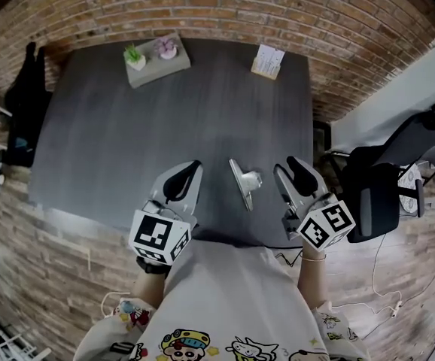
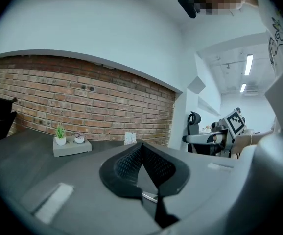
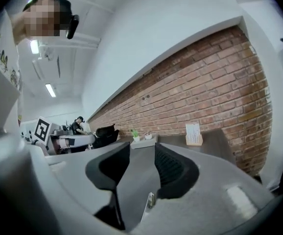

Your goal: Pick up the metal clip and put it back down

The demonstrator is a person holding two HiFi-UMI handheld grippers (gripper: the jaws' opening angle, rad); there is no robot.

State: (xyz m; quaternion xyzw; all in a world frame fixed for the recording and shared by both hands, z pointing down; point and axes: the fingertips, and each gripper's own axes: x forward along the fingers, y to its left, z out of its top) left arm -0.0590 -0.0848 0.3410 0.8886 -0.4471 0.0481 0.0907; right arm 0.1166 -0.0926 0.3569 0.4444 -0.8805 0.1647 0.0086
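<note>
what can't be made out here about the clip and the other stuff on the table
- metal clip: seen only in the head view, small, fine detail unreadable; absent from both gripper views.
- card stand: print too small in every view.
- table: near edge partly covered by the person's shirt in the head view.
- two potted plants on the tray: too small to tell whether real or fake.

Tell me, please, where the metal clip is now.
In the head view, the metal clip lies on the dark table between the left gripper and right gripper, close to the person.
</note>
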